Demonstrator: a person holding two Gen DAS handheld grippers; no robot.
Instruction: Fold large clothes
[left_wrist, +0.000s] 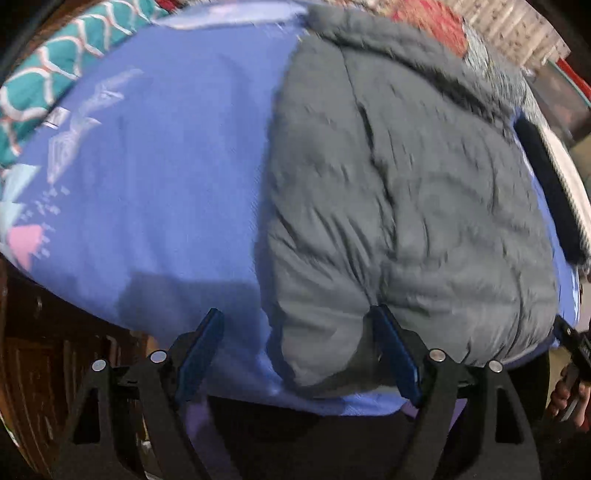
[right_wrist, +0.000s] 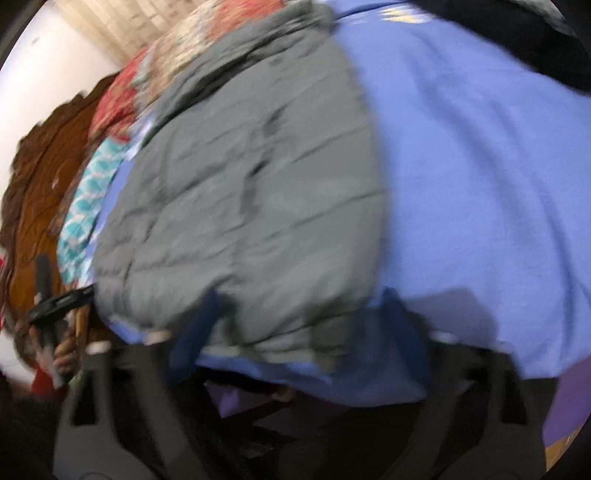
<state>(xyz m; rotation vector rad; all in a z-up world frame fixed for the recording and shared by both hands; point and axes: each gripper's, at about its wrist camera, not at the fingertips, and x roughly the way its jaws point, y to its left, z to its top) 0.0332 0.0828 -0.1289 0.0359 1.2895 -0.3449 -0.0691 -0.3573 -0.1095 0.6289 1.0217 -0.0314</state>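
Observation:
A grey puffer jacket (left_wrist: 399, 206) lies folded lengthwise on a blue bedsheet (left_wrist: 177, 206). My left gripper (left_wrist: 295, 317) is open at the jacket's near left corner, its right finger (left_wrist: 391, 343) touching the hem. In the right wrist view, which is blurred, the same jacket (right_wrist: 243, 199) lies on the sheet (right_wrist: 472, 177). My right gripper (right_wrist: 303, 302) is open over the jacket's near right hem. The left gripper (right_wrist: 62, 299) shows at the far left, held by a hand.
A teal patterned cloth (left_wrist: 55, 70) and red patterned bedding (left_wrist: 432, 26) lie at the bed's far side. A black and white garment (left_wrist: 554, 192) lies at the right. A brown wooden headboard (right_wrist: 40, 192) stands beside the bed. The right gripper (left_wrist: 572, 347) shows at the right edge.

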